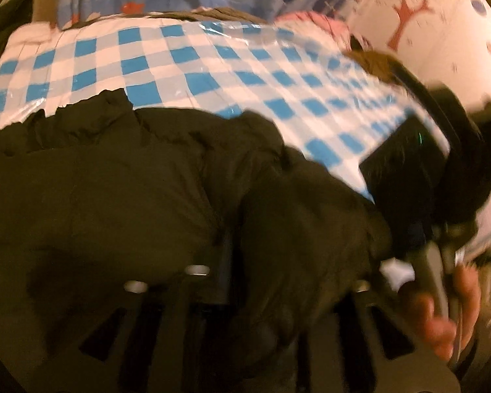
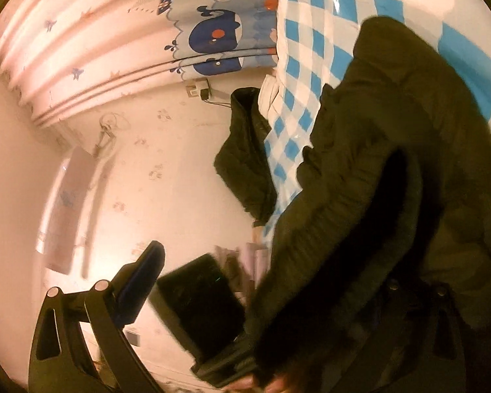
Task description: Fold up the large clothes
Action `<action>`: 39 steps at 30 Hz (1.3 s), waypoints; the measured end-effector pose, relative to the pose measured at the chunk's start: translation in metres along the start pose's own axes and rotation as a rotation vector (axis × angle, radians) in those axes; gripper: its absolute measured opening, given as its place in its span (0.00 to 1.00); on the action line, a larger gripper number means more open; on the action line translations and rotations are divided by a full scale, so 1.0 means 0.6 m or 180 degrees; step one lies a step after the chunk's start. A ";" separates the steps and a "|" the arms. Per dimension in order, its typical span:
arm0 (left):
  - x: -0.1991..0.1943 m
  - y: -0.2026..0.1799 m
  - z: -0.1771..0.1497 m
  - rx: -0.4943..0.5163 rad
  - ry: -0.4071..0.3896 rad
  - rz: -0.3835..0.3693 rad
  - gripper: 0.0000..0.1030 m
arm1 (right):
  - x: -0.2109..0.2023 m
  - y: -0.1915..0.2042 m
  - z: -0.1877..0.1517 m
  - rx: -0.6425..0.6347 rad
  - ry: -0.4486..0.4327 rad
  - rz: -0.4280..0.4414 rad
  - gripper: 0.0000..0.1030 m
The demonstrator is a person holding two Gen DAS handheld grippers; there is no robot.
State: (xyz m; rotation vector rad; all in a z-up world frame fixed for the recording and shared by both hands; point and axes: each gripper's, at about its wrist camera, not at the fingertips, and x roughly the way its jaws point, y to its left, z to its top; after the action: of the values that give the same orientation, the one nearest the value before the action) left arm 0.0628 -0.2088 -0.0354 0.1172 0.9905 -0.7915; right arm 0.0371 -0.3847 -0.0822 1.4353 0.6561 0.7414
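Note:
A dark olive padded jacket [image 1: 140,196] lies bunched on a table under a blue-and-white checked plastic cover [image 1: 212,62]. In the left wrist view my left gripper [image 1: 268,258] is low over the jacket with its jaws apart; a fold of jacket lies across them and hides the fingertips. The right gripper's black body [image 1: 406,170] and the hand holding it [image 1: 438,314] are at the right. In the right wrist view my right gripper [image 2: 278,262] is rolled on its side and open. Its blue-padded finger [image 2: 137,288] is bare, and the jacket [image 2: 392,163] drapes over the other finger.
A whale-print curtain [image 2: 212,32] hangs behind the table. A second dark garment [image 2: 245,157] hangs off the table's far edge. Pink cloth [image 1: 314,21] and a brown item [image 1: 373,62] lie at the far right corner. A wall socket [image 2: 198,90] is below the curtain.

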 end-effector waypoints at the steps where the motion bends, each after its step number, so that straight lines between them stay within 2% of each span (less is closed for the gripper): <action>1: -0.010 -0.002 -0.006 0.0051 -0.0006 0.0039 0.54 | 0.004 -0.002 -0.001 -0.0039 0.0028 -0.0103 0.77; 2: -0.024 -0.006 -0.016 0.0141 -0.0020 0.0139 0.67 | 0.008 -0.004 -0.003 -0.0077 0.0056 -0.0246 0.52; 4: -0.045 -0.010 -0.030 0.0290 -0.0004 0.0257 0.72 | 0.016 -0.013 -0.005 -0.0121 0.0107 -0.0402 0.25; 6: -0.074 -0.001 -0.047 0.0366 0.0031 0.0371 0.79 | 0.020 -0.012 -0.008 -0.0217 0.0134 -0.0556 0.21; 8: -0.104 0.012 -0.060 0.0378 0.0013 0.0394 0.79 | 0.022 -0.002 -0.010 -0.0354 0.0124 -0.0660 0.17; 10: -0.147 0.032 -0.073 0.0311 -0.0108 0.0411 0.80 | 0.018 0.019 -0.012 -0.0583 0.0051 -0.0810 0.15; 12: -0.196 0.069 -0.082 0.0111 -0.0313 0.0438 0.85 | 0.007 0.049 -0.014 -0.0819 -0.0095 -0.0860 0.14; 16: -0.264 0.167 -0.076 -0.0453 -0.0706 0.0562 0.86 | -0.027 0.126 -0.021 -0.1402 -0.0432 -0.0996 0.13; 19: -0.282 0.243 -0.071 -0.0937 -0.0928 0.0543 0.87 | -0.032 0.156 -0.022 -0.1748 -0.0508 -0.1328 0.13; 22: -0.257 0.301 -0.075 -0.1300 -0.0914 0.0621 0.88 | -0.020 0.137 -0.012 -0.1814 -0.0479 -0.1751 0.13; 25: -0.204 0.347 -0.096 -0.1572 -0.0712 0.0651 0.88 | -0.002 0.086 0.006 -0.1698 -0.0369 -0.2226 0.13; 27: -0.184 0.356 -0.111 -0.1560 -0.0640 0.0666 0.88 | 0.005 0.057 0.010 -0.1616 -0.0165 -0.2515 0.13; 28: -0.172 0.356 -0.110 -0.1504 -0.0542 0.0749 0.88 | 0.011 0.044 0.011 -0.1569 -0.0065 -0.2616 0.13; 30: -0.161 0.348 -0.108 -0.1383 -0.0470 0.0862 0.88 | 0.007 0.032 0.016 -0.1438 -0.0031 -0.2714 0.18; 31: -0.160 0.343 -0.108 -0.1361 -0.0461 0.0895 0.88 | 0.000 0.031 0.019 -0.1380 -0.0045 -0.2720 0.25; 33: -0.162 0.337 -0.111 -0.1325 -0.0448 0.0922 0.88 | -0.021 0.037 0.021 -0.1254 -0.0161 -0.2686 0.34; 34: -0.164 0.336 -0.112 -0.1316 -0.0445 0.0934 0.88 | -0.033 0.043 0.023 -0.1215 -0.0250 -0.2687 0.44; 35: -0.172 0.332 -0.114 -0.1314 -0.0454 0.0951 0.88 | -0.051 0.051 0.025 -0.1196 -0.0387 -0.2721 0.58; 37: -0.188 0.325 -0.117 -0.1289 -0.0519 0.1013 0.88 | -0.068 0.075 0.022 -0.1309 -0.0656 -0.2678 0.62; 39: -0.202 0.315 -0.113 -0.1212 -0.0617 0.1171 0.88 | -0.064 0.124 0.003 -0.1742 -0.0962 -0.2722 0.62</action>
State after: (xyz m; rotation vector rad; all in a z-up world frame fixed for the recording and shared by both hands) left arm 0.1009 0.0222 -0.0267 -0.1036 0.8852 -0.2642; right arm 0.0105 -0.4163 -0.0093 0.6331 0.6797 0.0059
